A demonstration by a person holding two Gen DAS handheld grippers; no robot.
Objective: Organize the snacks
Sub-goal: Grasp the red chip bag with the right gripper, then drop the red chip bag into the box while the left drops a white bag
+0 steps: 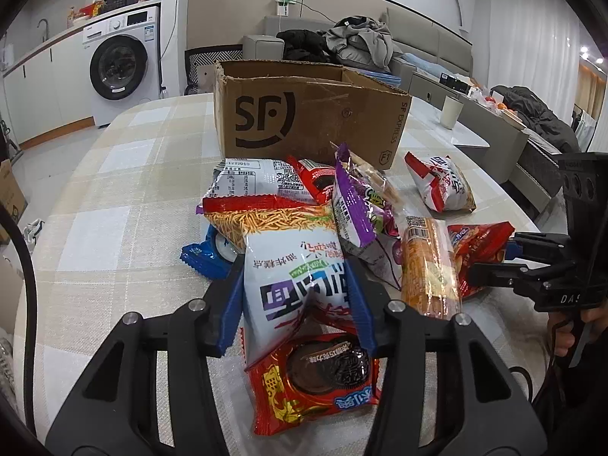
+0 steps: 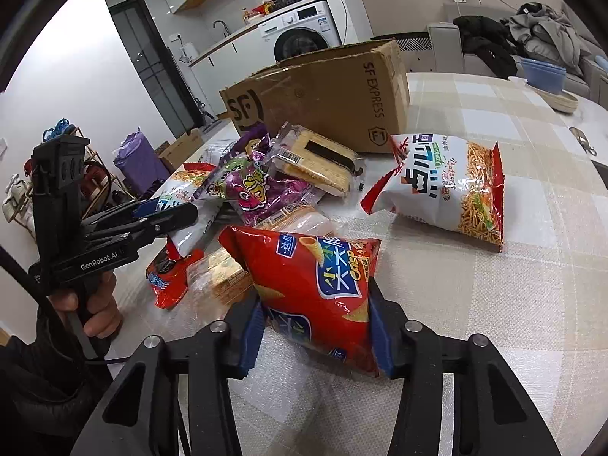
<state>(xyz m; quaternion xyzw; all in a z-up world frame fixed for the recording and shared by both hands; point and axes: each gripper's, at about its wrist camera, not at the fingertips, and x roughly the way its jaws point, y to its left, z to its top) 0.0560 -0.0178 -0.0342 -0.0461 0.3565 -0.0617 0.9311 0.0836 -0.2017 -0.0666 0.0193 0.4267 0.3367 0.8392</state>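
Observation:
A heap of snack packets lies on the checked tablecloth (image 1: 114, 190) in front of an open cardboard box (image 1: 304, 114). My left gripper (image 1: 296, 304) is shut on a white noodle-snack bag (image 1: 288, 262); its blue pads dent the bag's sides. A red cookie packet (image 1: 315, 380) lies under that bag. My right gripper (image 2: 317, 336) is shut on a red crisp bag (image 2: 319, 277), with a pad pressed against each side. A purple bag (image 2: 254, 186), sandwich crackers (image 2: 319, 163) and an orange cracker pack (image 1: 429, 266) lie in the heap between the two grippers.
A second white noodle bag (image 2: 444, 190) lies apart to the right of the box (image 2: 323, 95). A cup (image 1: 451, 112) and a shallow bowl (image 2: 558, 100) stand at the table's far side. Beyond are a sofa with clothes (image 1: 357, 38) and a washing machine (image 1: 121, 64).

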